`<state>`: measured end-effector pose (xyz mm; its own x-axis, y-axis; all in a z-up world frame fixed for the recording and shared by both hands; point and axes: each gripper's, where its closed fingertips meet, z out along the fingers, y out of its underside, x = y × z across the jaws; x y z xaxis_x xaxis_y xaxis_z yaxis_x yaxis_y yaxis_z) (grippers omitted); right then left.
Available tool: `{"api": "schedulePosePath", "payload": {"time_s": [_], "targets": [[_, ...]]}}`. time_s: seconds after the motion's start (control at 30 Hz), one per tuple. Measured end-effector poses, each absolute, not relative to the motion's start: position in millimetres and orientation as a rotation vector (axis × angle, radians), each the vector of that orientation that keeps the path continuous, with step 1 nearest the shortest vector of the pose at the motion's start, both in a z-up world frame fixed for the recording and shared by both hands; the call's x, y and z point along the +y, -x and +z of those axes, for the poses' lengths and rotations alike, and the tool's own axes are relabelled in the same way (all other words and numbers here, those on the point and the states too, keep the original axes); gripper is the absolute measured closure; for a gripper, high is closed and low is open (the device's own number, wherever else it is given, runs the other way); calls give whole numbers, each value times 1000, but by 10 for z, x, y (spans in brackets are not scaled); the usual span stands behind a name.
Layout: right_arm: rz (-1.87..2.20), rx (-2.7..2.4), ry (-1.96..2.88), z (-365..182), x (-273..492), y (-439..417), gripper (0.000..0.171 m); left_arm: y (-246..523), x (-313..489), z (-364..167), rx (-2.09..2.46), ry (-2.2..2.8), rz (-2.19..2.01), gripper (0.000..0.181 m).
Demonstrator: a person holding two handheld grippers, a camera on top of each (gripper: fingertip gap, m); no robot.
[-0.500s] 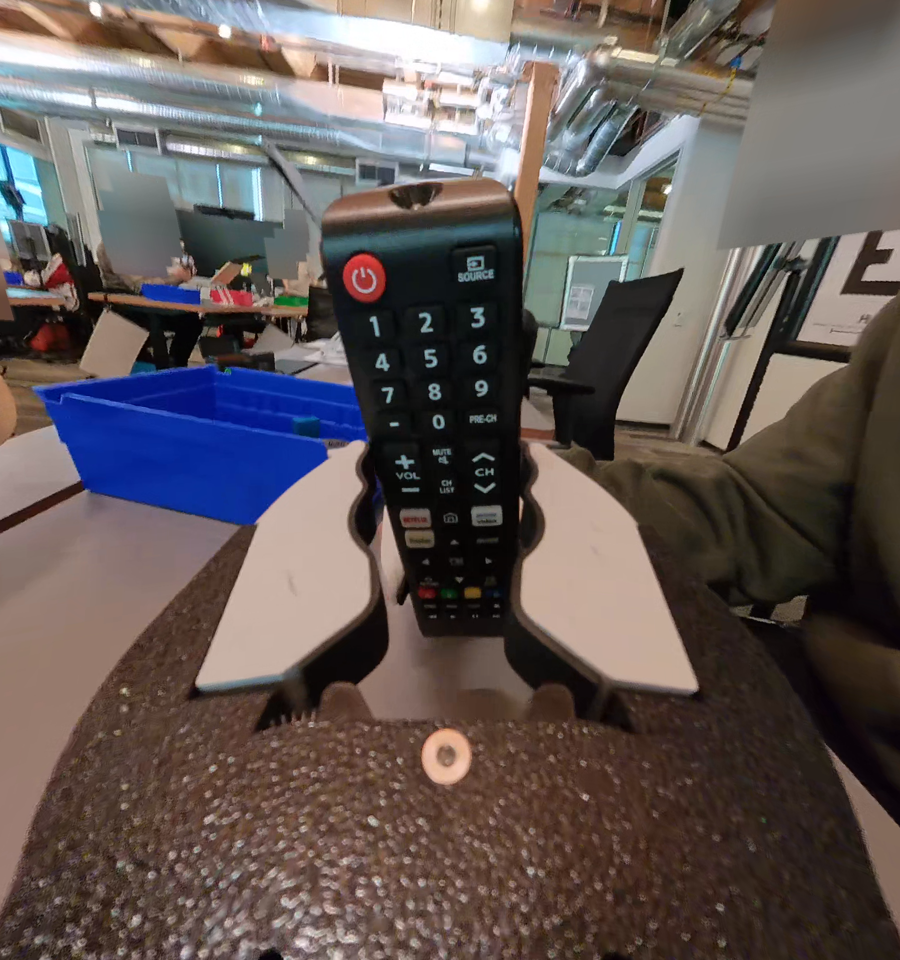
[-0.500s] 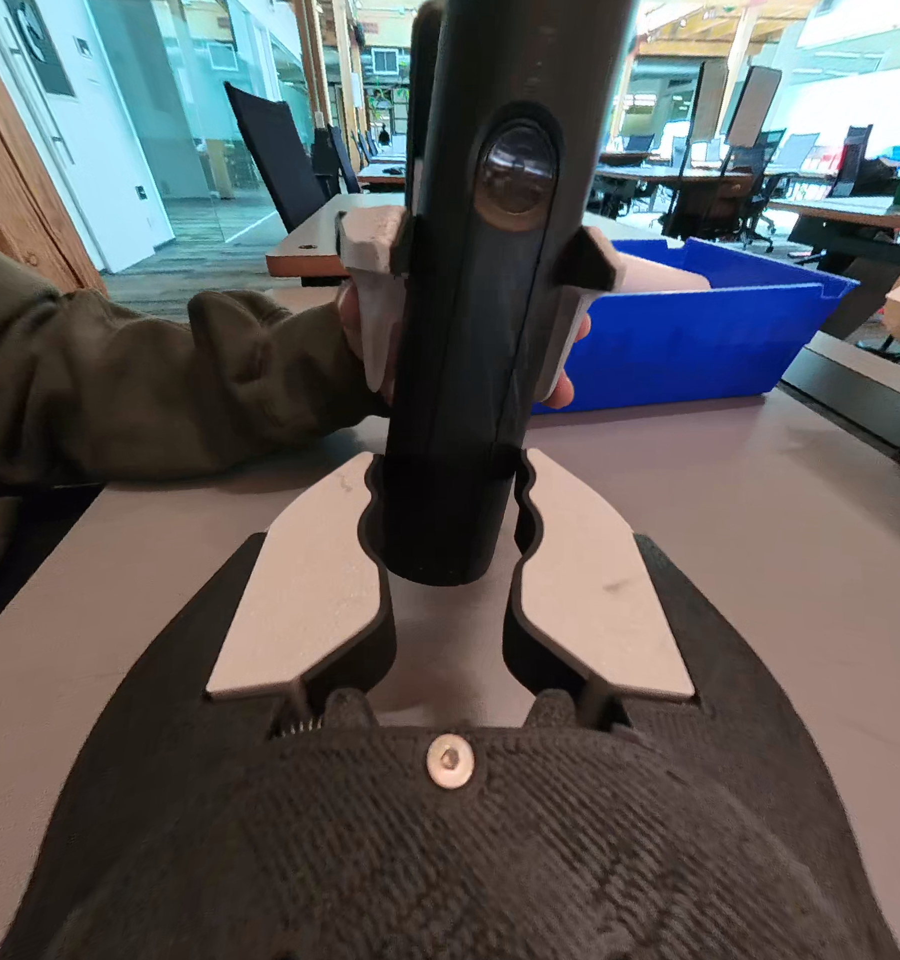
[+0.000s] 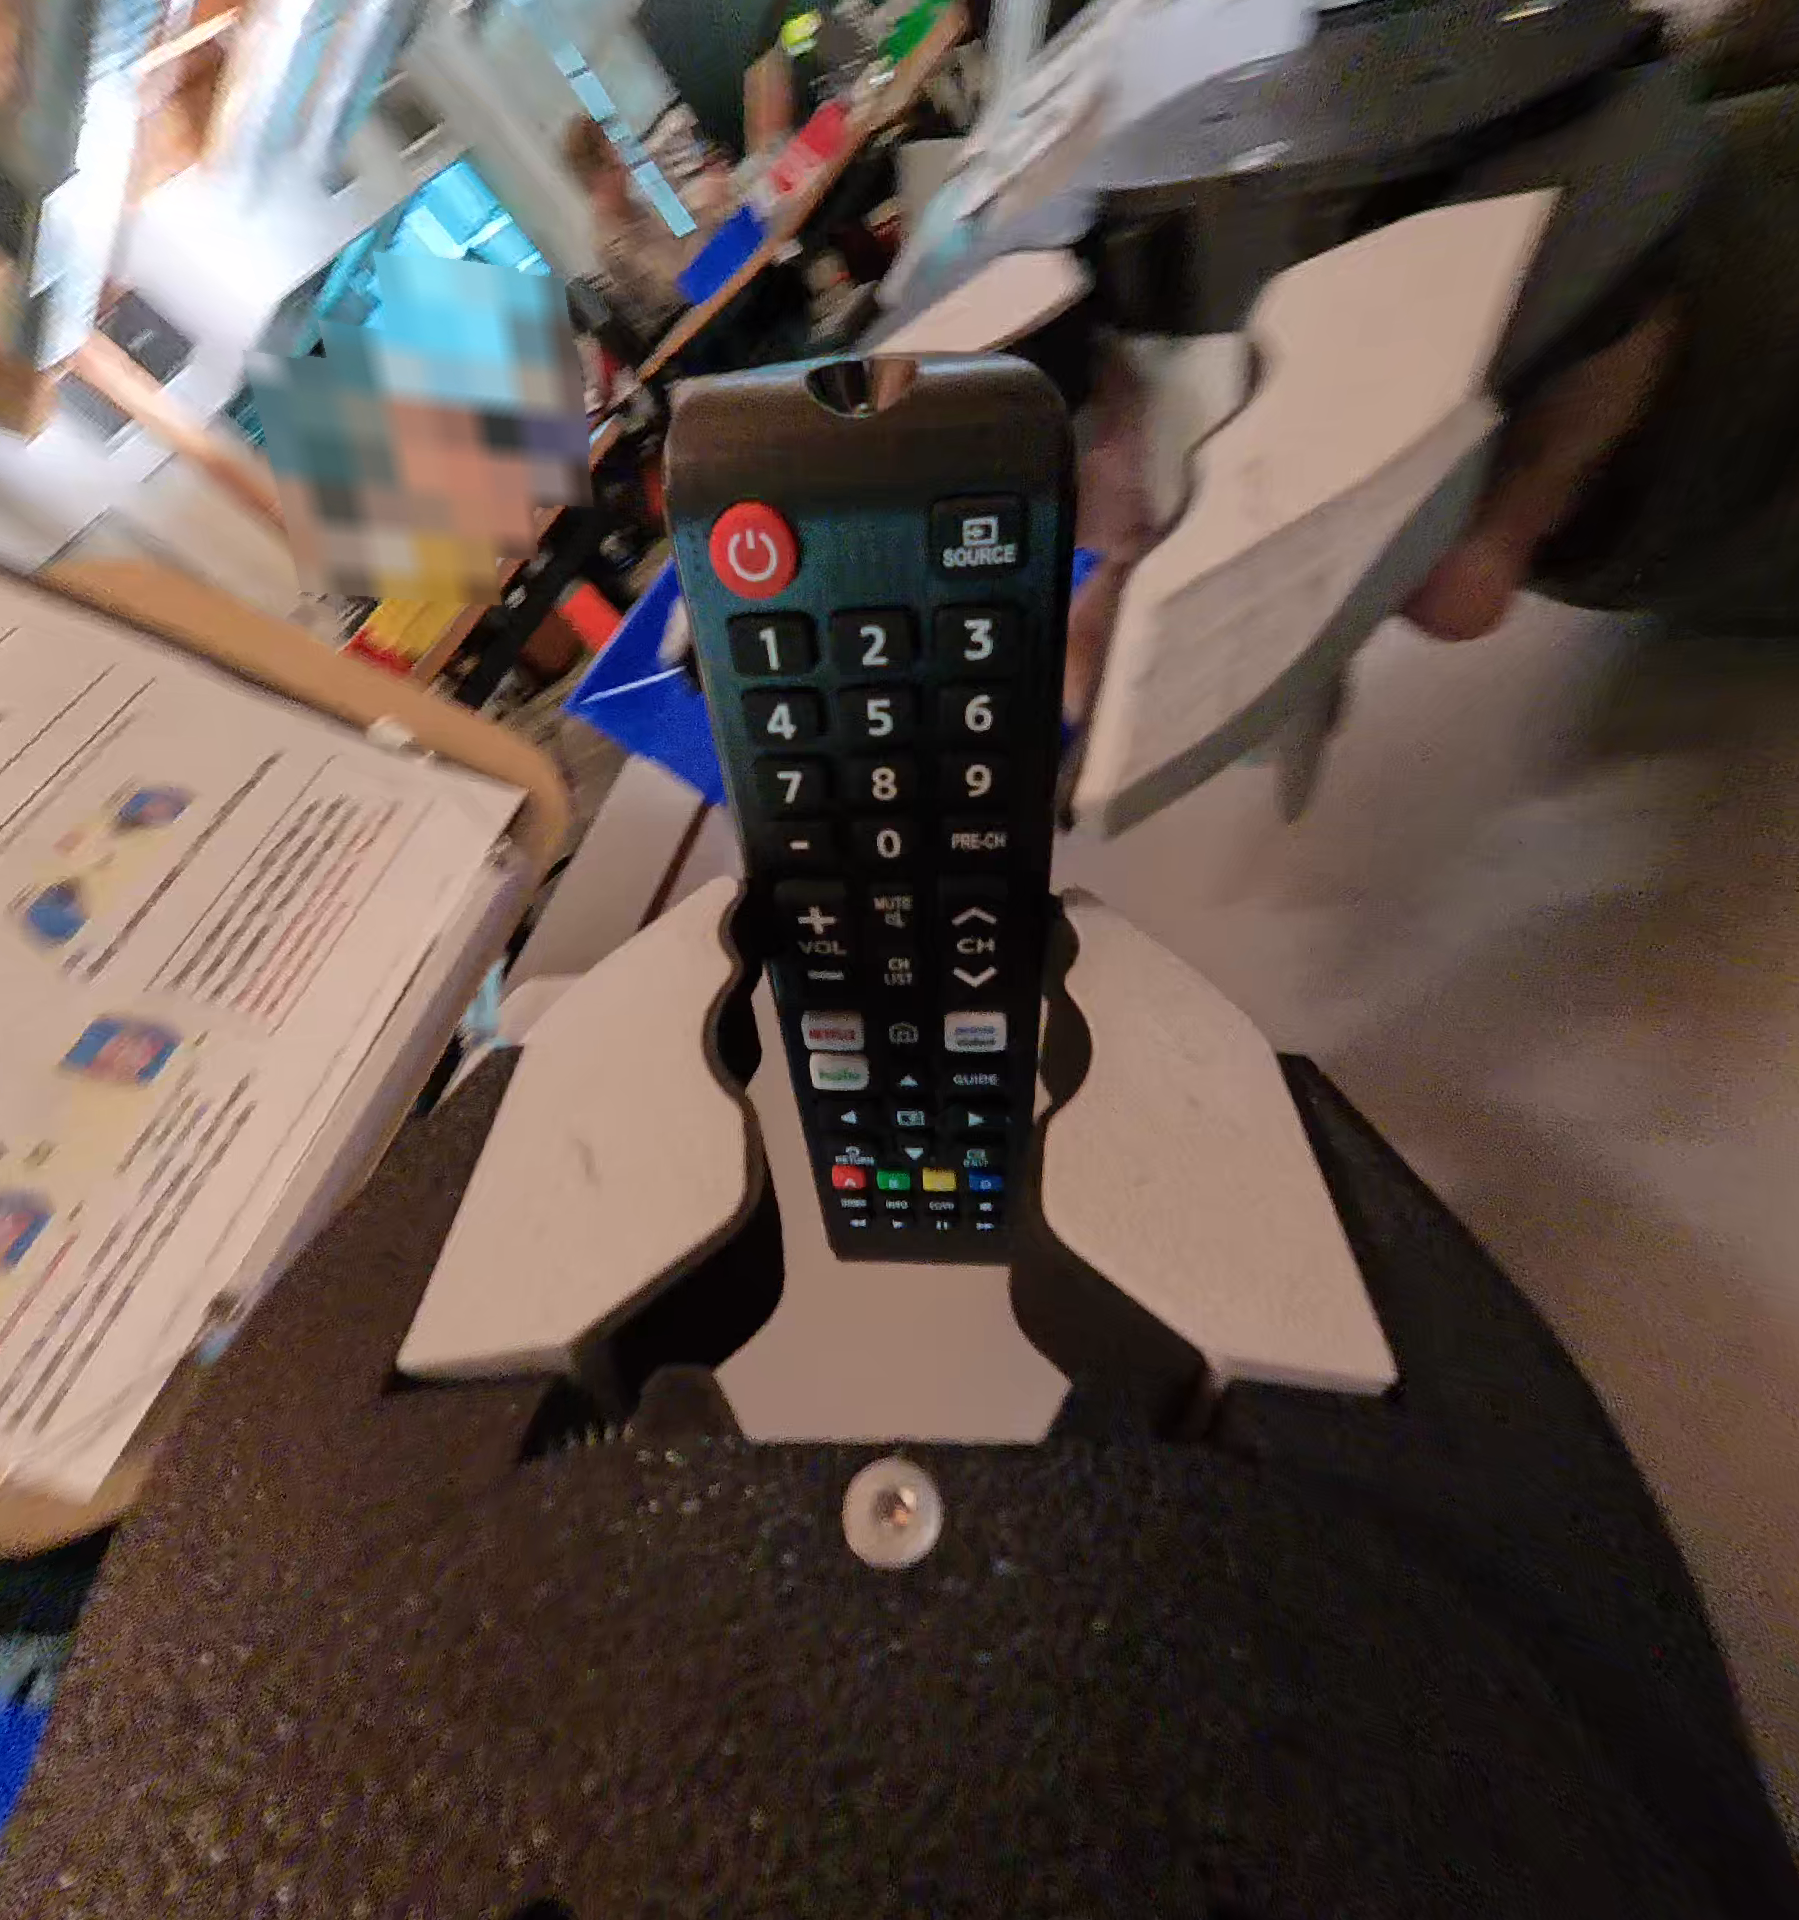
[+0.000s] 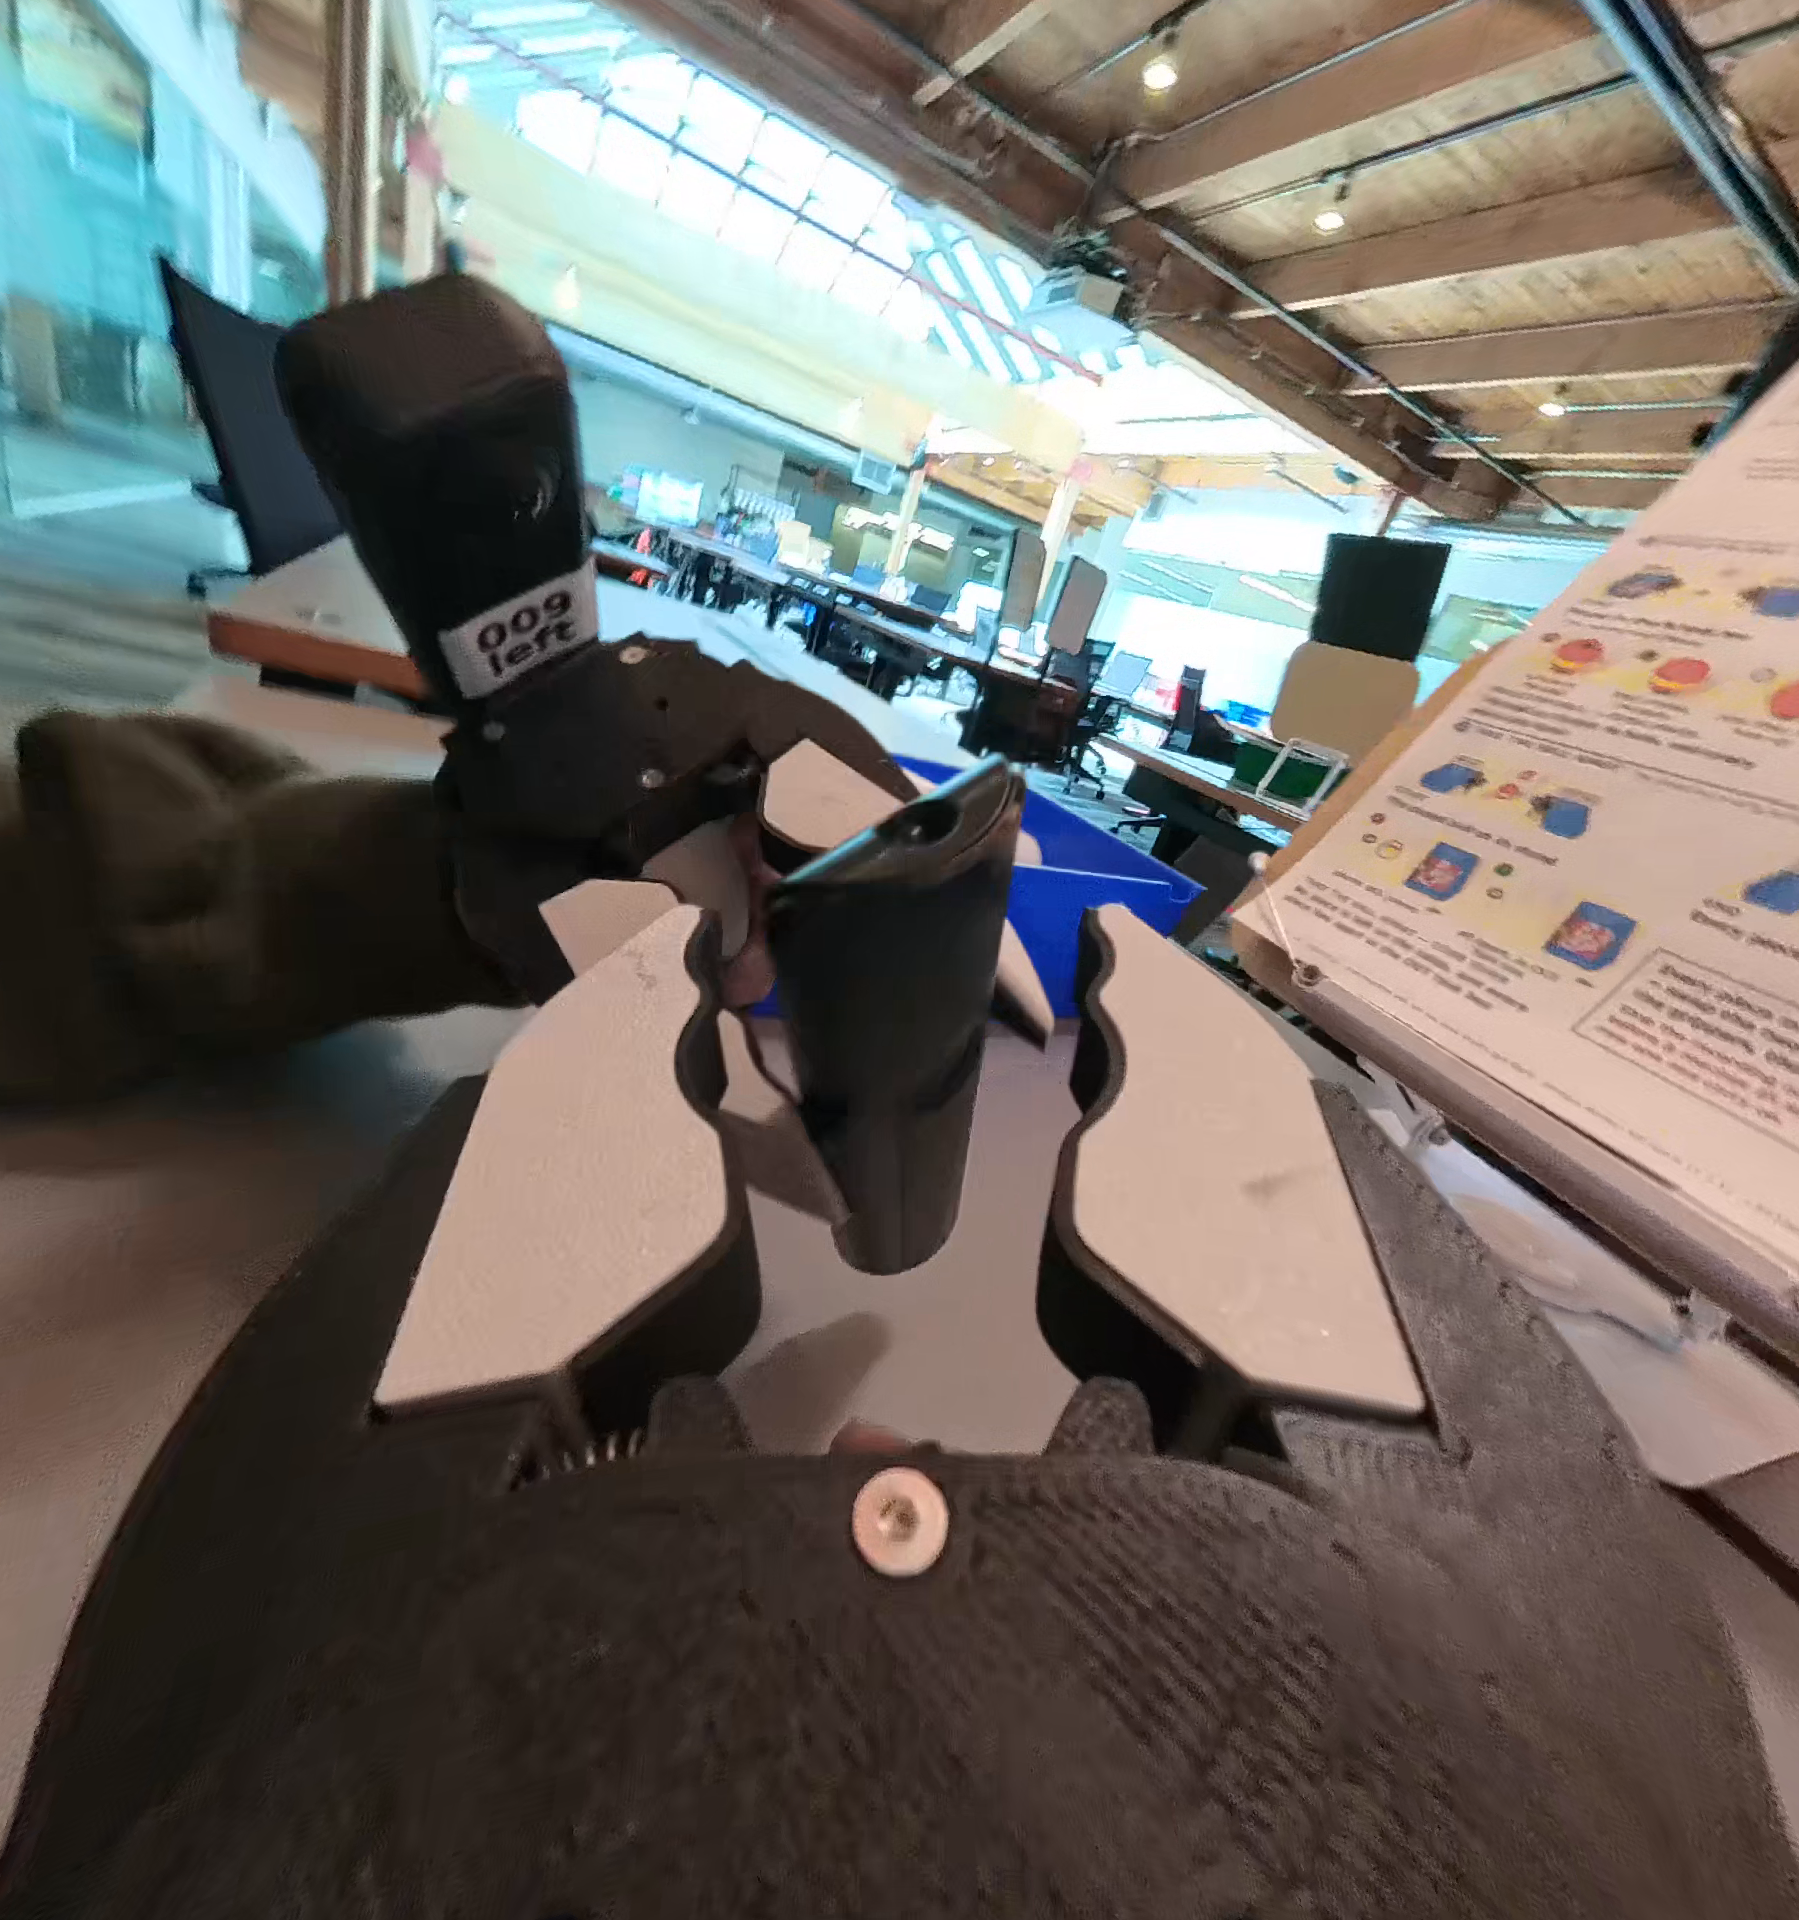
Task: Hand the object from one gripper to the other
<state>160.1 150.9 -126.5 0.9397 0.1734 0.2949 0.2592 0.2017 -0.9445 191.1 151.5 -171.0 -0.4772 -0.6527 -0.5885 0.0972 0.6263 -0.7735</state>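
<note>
Since half a second ago the right gripper is spreading its jaws wide and letting go of the black remote control, and both views are tilting hard. Its grey fingers are standing well clear of the remote on either side, with the rounded back of the remote hanging between them untouched. The left gripper is pinching the lower half of the remote snugly between its fingers, holding it upright above the grey table, buttons facing its camera. Behind the remote, a blue bin is sitting on the table; its contents cannot be told. A printed instruction sheet on a board is leaning close at the right gripper's side. A green sleeve is reaching in behind the left gripper.
</note>
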Motion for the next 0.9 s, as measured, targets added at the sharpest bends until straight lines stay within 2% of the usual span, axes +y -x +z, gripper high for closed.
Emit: {"api": "schedulePosePath", "payload": {"time_s": [0.17,0.33,0.43,0.5,0.6,0.8,0.9], "targets": [[19,-586,1346,-1316,1393,-1318,120,-1723,1184,-1799,2002,293,-1108,130],[95,-558,1257,-1062,1272,-1270,120,-1625,1069,-1563,1904,283,-1318,130],[137,-482,1145,-846,1154,-1348,120,-1681,1157,-1707,1970,370,-1266,115],[167,-453,1096,-751,1073,-1398,120,-1728,1231,-1868,2041,432,-1202,112],[188,-473,1104,-769,1049,-1386,121,-1751,1270,-1884,2029,443,-1214,130],[158,-402,1113,-792,1110,-1471,122,-1847,1317,-1956,2027,496,-1148,131],[131,-372,1170,-882,1165,-1559,109,-1877,1339,-1934,1996,561,-1226,131]]}}
